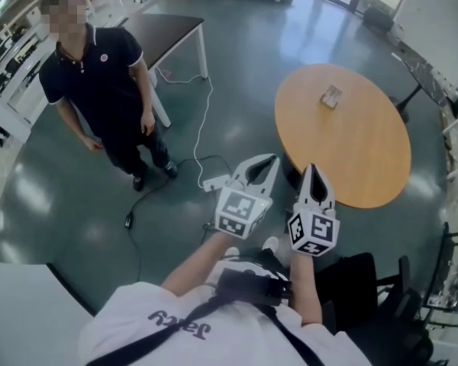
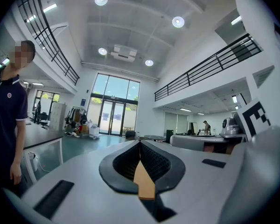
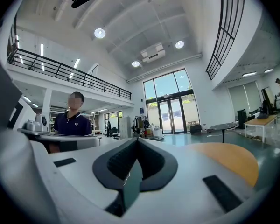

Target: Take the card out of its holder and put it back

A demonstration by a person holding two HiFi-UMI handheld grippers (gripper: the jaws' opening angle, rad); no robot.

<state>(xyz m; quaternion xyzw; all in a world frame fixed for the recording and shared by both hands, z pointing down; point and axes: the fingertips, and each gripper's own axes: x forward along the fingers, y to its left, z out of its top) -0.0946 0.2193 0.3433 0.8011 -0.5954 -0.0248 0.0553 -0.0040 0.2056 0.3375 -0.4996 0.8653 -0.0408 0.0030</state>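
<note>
The card holder (image 1: 332,96), a small pale object with the card in it, lies on the far part of the round wooden table (image 1: 366,158). Both grippers are held close to the person's chest, well short of the table and apart from the holder. My left gripper (image 1: 270,159) is shut, its jaws meeting at the tip with nothing between them; the same shows for my left gripper (image 2: 140,143) in its own view. My right gripper (image 1: 311,169) is shut and empty too. In the right gripper view my right gripper (image 3: 137,139) points past the table's near edge (image 3: 228,160).
A person in a dark polo shirt (image 1: 99,75) stands on the floor at the left. A dark rectangular table (image 1: 164,33) stands behind, and a white cable with a power strip (image 1: 206,166) runs over the floor. A black chair (image 1: 366,280) is at the lower right.
</note>
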